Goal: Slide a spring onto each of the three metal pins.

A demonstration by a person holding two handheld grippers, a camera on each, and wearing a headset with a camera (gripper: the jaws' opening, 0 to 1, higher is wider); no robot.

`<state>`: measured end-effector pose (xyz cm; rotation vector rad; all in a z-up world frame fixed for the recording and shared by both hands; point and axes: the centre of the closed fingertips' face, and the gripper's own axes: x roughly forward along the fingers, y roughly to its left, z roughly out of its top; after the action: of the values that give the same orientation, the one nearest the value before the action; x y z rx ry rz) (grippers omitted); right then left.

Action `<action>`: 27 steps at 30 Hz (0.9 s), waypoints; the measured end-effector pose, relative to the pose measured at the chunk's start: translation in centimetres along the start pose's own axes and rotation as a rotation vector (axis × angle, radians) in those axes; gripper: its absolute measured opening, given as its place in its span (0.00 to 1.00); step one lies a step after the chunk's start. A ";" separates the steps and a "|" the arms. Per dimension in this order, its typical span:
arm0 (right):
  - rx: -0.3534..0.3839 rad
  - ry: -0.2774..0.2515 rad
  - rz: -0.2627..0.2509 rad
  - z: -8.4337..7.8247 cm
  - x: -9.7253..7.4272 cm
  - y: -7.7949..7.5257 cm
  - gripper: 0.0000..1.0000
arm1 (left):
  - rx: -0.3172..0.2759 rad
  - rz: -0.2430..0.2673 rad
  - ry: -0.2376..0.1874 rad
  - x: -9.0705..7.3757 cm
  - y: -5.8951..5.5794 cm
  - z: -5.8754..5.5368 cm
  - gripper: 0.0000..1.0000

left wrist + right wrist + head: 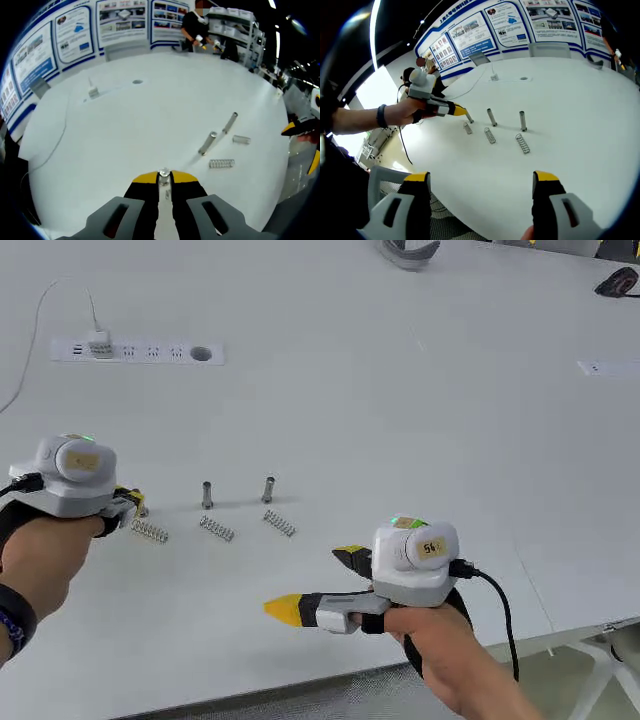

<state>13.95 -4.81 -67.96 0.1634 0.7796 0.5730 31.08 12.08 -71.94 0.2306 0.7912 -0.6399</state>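
Two metal pins (207, 494) (268, 488) stand upright on the white table (400, 440). A third pin (142, 510) at the left is pinched between the yellow tips of my left gripper (128, 502), which is shut on it; the left gripper view shows this pin (164, 173) end-on between the tips. Three springs lie flat in front of the pins: left (150, 531), middle (216, 529), right (280, 523). Nearer to me, my right gripper (315, 583) is held wide open and holds nothing. In its own view the right gripper (481, 177) faces the pins and springs (522, 143).
A white power strip (137, 351) with a plug and cable lies at the far left of the table. A dark object (410, 252) and a black device (618, 282) sit at the far edge. The table's near edge (560, 635) runs close behind the right hand.
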 end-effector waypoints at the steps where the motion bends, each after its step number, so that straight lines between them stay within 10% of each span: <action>1: 0.000 0.000 0.001 0.0 0.0 0.0 0.85 | 0.001 0.000 0.001 0.0 0.0 0.0 0.08; 27: -0.007 0.001 0.005 0.1 -0.1 0.2 0.84 | -0.029 -0.008 0.010 -0.1 0.0 -0.1 0.10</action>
<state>13.89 -4.63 -67.73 0.1591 0.7778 0.5808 30.96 12.16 -71.97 0.2046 0.8111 -0.6353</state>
